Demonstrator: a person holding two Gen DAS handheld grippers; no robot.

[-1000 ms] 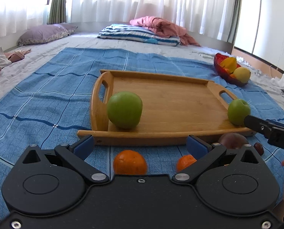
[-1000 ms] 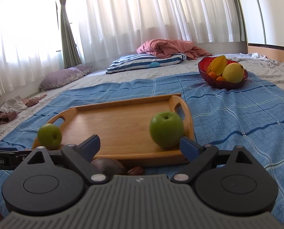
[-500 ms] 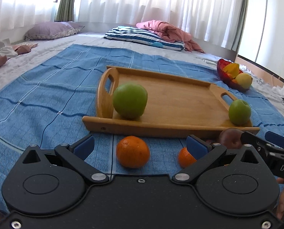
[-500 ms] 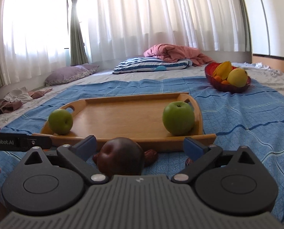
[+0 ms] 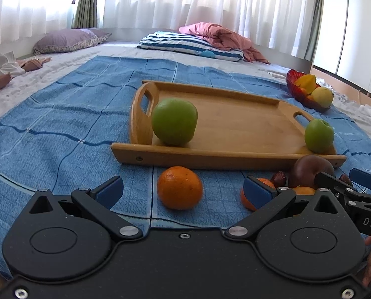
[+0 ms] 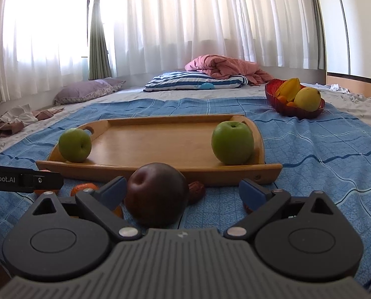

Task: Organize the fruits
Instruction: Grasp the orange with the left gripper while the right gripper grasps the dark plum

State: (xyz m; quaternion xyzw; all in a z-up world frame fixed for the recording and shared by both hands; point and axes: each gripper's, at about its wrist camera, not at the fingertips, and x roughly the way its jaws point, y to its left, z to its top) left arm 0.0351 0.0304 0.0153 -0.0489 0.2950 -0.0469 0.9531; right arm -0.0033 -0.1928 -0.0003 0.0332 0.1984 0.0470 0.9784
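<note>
A wooden tray (image 5: 235, 124) (image 6: 148, 139) lies on the blue cloth with a green apple at each near corner: one apple (image 5: 174, 121) (image 6: 74, 145) at one end, the other apple (image 5: 319, 135) (image 6: 232, 142) at the opposite end. In front of the tray sit an orange (image 5: 180, 187), a second orange (image 5: 246, 198) partly behind a finger, a dark purple fruit (image 5: 308, 170) (image 6: 156, 194) and small brown dates (image 6: 196, 191). My left gripper (image 5: 183, 190) is open with the orange between its fingers, apart from both. My right gripper (image 6: 183, 193) is open around the purple fruit.
A red bowl (image 5: 293, 88) (image 6: 278, 102) of yellow and orange fruit stands on the cloth beyond the tray. Pillows (image 6: 195, 83) and a pink blanket (image 6: 225, 66) lie at the back by the curtains. Clothes (image 5: 1, 67) lie on the far left.
Both grippers have drawn back and lowered from the tray toward the loose fruit in front. The orange now sits between the left fingers, the purple fruit between the right fingers.
</note>
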